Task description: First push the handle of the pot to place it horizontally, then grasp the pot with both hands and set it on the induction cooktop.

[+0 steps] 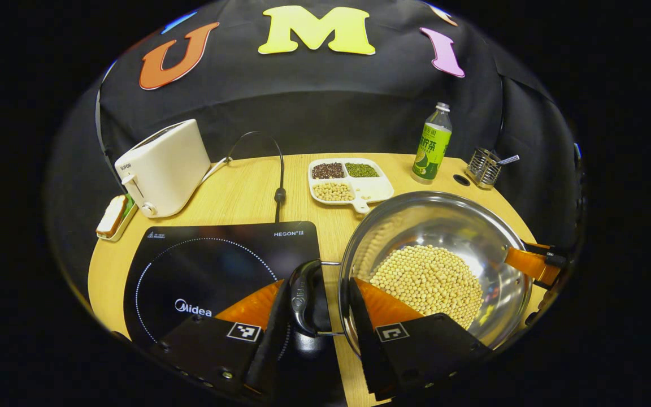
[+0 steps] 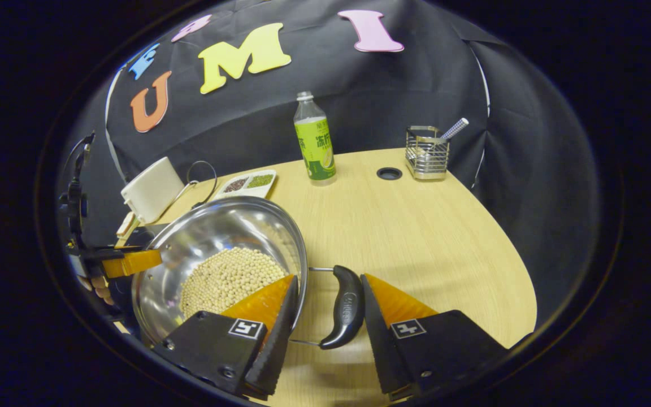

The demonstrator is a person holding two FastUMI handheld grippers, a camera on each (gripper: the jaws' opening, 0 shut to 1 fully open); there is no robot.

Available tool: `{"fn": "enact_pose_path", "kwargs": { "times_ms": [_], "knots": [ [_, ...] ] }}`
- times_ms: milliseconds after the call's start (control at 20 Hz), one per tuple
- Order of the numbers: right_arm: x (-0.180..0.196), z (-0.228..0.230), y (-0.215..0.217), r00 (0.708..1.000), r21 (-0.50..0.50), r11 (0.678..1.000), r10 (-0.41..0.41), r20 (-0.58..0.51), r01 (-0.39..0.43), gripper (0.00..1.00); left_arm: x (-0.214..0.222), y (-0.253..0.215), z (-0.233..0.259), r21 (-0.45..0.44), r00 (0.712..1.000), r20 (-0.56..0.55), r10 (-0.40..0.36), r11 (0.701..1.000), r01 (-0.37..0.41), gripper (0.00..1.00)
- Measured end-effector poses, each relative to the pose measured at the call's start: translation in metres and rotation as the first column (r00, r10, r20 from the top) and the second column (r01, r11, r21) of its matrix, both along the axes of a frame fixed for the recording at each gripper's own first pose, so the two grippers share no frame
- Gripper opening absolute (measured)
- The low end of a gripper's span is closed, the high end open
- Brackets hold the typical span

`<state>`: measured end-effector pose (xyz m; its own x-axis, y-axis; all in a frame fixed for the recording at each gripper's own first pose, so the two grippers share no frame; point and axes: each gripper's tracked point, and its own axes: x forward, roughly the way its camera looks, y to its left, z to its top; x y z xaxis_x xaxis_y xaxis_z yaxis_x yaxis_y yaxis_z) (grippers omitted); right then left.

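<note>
both claws (image 1: 317,308) (image 2: 325,308) half-open, straddling pot (image 1: 461,237) handles (image 2: 343,308)

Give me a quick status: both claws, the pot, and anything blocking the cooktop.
Left claw open astride the pot's left handle; right claw open astride the right handle. Pot of beans on the table, beside the cooktop. Nothing on the cooktop.

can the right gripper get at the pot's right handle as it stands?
Probably yes: the right gripper is open, straddling the handle, one finger over the pot rim. Nothing blocks closing.
</note>
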<state>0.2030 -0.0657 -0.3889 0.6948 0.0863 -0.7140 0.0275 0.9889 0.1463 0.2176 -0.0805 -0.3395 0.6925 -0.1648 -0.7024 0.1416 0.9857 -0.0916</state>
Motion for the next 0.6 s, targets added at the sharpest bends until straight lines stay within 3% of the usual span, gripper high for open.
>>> {"fn": "enact_pose_path", "kwargs": {
  "times_ms": [50,200,600],
  "knots": [
    [-0.001,0.000,0.000,1.000,-0.009,1.000,0.000,-0.002,0.000,0.67,0.000,0.000,-0.002,0.024,0.999,0.015,-0.035,0.999,0.035,0.57],
    [-0.005,0.003,-0.008,1.000,-0.038,0.999,-0.003,-0.010,0.003,0.61,-0.009,-0.007,-0.001,0.031,0.999,0.007,-0.045,0.999,0.044,0.57],
    [-0.044,0.046,-0.029,0.999,-0.064,0.997,-0.044,0.029,0.046,0.58,-0.042,-0.028,0.033,-0.033,0.997,0.049,-0.057,0.998,0.059,0.54]
  ]
}}
